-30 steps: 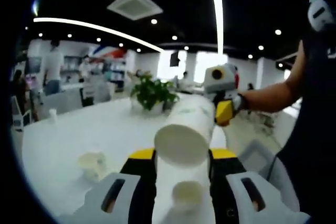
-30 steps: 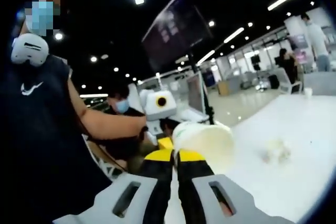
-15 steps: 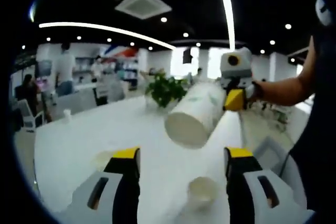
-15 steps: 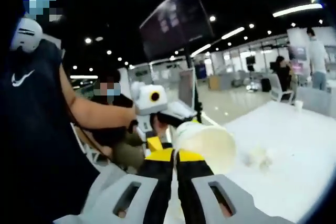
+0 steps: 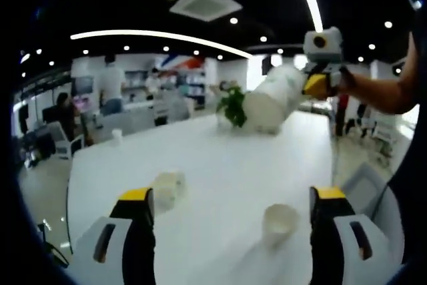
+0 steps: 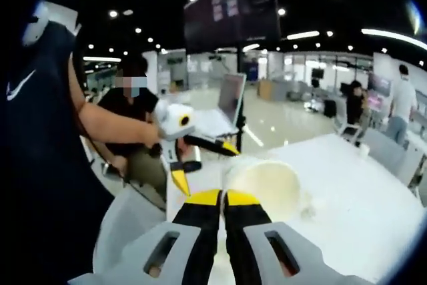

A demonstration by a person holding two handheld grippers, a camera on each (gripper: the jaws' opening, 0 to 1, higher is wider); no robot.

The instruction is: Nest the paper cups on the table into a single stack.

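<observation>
Two cups (image 5: 280, 221) between spread left tongs (image 5: 230, 208).

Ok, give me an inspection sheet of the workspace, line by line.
Surface: white table, mostly bare.
Job's things: paper cup stack held in the air by the right gripper; upright cup near the left gripper; tipped cup beside it.
Clutter: potted plant; small cup at the table's far edge.
Grippers: left open, empty; right shut on the stack's rim.
Cables: nothing seen.
Surroundings: open office, laptop, seated person, people standing.
</observation>
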